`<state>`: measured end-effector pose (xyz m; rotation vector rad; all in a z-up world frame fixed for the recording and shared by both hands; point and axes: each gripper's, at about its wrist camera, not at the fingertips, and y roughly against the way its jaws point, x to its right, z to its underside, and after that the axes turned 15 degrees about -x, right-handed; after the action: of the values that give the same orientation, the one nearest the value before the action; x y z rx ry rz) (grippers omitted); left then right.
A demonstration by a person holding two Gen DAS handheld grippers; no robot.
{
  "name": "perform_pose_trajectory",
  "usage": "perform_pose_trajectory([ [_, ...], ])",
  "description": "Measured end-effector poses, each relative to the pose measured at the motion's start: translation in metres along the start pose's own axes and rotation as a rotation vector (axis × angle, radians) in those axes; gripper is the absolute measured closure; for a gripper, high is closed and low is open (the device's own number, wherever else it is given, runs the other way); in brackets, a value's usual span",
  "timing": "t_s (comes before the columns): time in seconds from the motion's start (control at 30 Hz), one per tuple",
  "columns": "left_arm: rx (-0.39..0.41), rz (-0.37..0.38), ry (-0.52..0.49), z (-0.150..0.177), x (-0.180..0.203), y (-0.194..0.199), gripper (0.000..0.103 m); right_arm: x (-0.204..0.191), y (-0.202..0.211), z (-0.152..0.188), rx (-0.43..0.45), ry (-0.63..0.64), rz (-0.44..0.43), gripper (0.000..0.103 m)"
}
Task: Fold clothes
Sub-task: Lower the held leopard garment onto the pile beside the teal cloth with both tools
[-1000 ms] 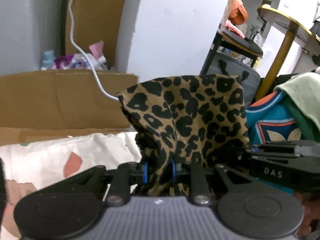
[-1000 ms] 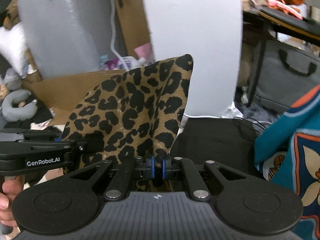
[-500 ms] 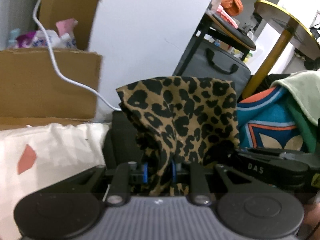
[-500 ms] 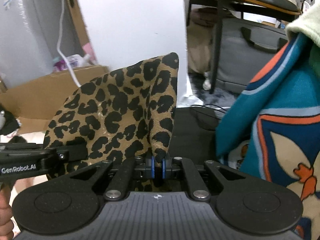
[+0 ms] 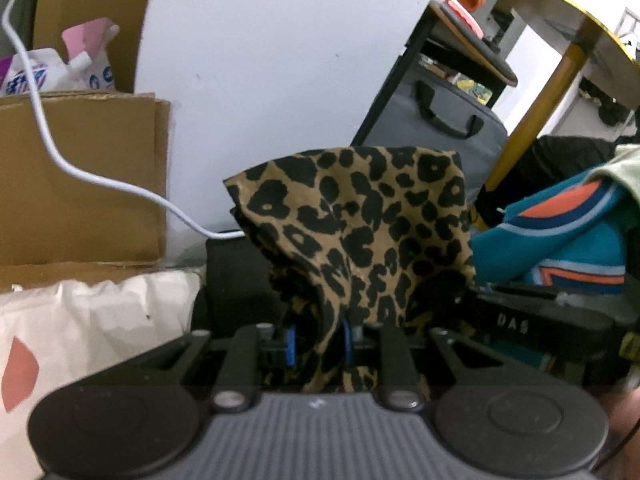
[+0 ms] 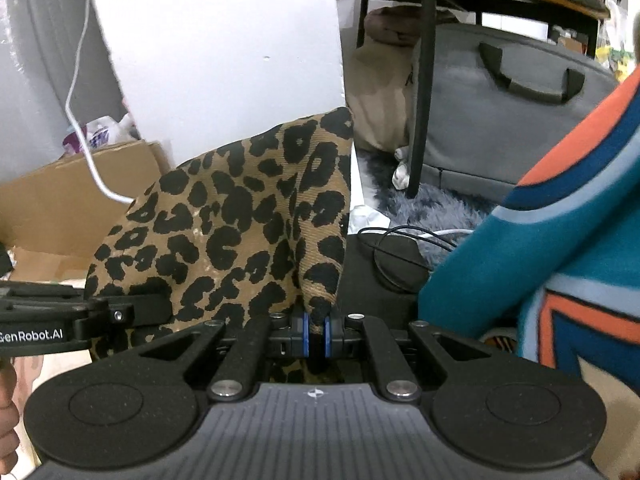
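Both views have swung right since a second ago: the cardboard box (image 5: 80, 184) slid leftward. The left gripper (image 5: 318, 340) and right gripper (image 6: 316, 334) each pinch the raised leopard-print cloth (image 5: 360, 232). "GenRobot.AI" reads partly cut off; "DAS" blurs.

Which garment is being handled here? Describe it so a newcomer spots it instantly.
Start at the white wall; directly before it hangs the leopard-print cloth, pinched by the left gripper and right gripper. Its black-on-tan spots separate it from the teal-and-orange garment alongside.
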<state>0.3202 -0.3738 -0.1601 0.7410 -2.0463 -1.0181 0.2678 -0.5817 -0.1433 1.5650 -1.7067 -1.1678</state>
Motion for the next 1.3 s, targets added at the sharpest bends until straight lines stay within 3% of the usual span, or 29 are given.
perform_pose_trajectory([
  [0.63, -0.057, -0.073, 0.058, -0.022, -0.033, -0.059, 0.081, 0.005, -0.093, -0.035, -0.110, 0.094, 0.005, 0.097],
  [0.93, -0.060, -0.110, 0.088, -0.029, -0.035, -0.071, 0.077, 0.005, -0.101, -0.050, -0.111, 0.147, 0.030, 0.096],
  [1.07, -0.084, -0.151, 0.113, -0.032, -0.038, -0.074, 0.063, 0.005, -0.112, -0.049, -0.124, 0.145, 0.073, 0.084],
  [1.13, -0.067, -0.168, 0.107, -0.030, -0.038, -0.064, 0.063, 0.003, -0.110, -0.043, -0.109, 0.151, 0.086, 0.067],
  [1.2, -0.050, -0.185, 0.102, -0.029, -0.037, -0.055, 0.060, 0.001, -0.102, -0.035, -0.082, 0.158, 0.093, 0.058],
  [1.3, -0.024, -0.210, 0.094, -0.027, -0.035, -0.040, 0.061, -0.001, -0.089, -0.024, -0.056, 0.156, 0.100, 0.057],
])
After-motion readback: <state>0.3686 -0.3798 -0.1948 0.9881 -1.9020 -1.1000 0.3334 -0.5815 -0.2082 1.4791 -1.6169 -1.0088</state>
